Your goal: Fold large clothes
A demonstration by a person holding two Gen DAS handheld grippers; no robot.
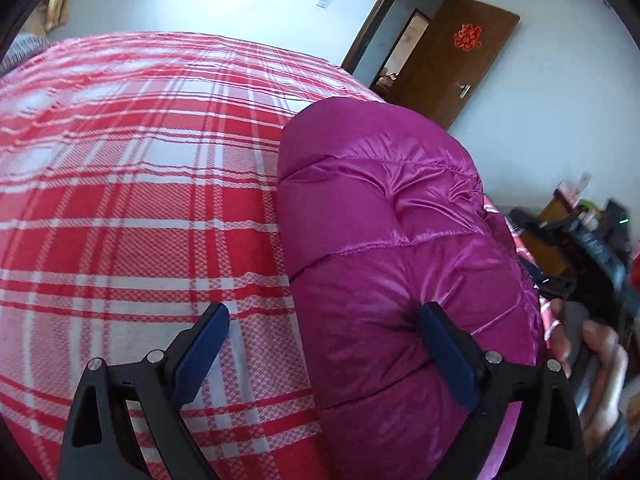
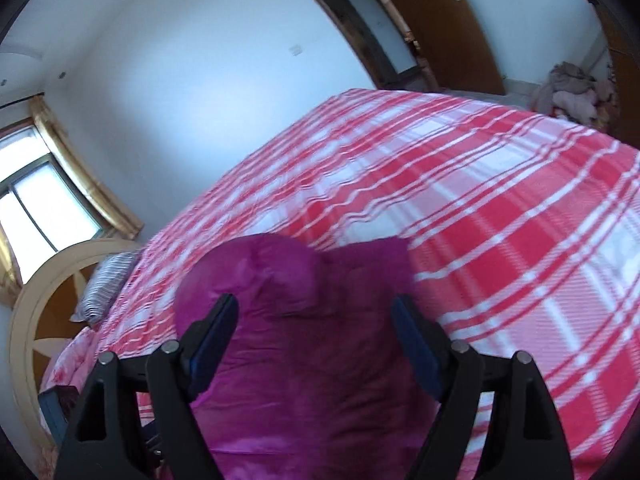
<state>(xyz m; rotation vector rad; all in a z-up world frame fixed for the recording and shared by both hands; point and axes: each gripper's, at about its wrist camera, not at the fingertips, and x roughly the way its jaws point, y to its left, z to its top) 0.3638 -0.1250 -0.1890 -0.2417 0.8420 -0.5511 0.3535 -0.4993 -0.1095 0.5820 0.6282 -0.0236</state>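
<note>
A shiny magenta padded jacket [image 1: 380, 220] lies in a puffy folded bundle on the red and white plaid bed sheet [image 1: 120, 160], near the bed's right side in the left wrist view. My left gripper [image 1: 324, 314] is open. Its left finger hangs over the sheet and its right finger rests against the jacket's near part. In the right wrist view, which is blurred, the jacket [image 2: 304, 360] fills the space between the wide jaws of my right gripper [image 2: 316, 320], and the pads do not visibly press on it. A hand [image 1: 600, 360] shows at the right edge.
The plaid sheet [image 2: 500, 220] covers a wide bed. A striped pillow [image 2: 108, 284] and round headboard [image 2: 40, 300] are at its left, under a window [image 2: 36, 208]. A brown door [image 1: 452, 60] stands open. A pile of clothes [image 2: 572, 88] lies beyond the bed.
</note>
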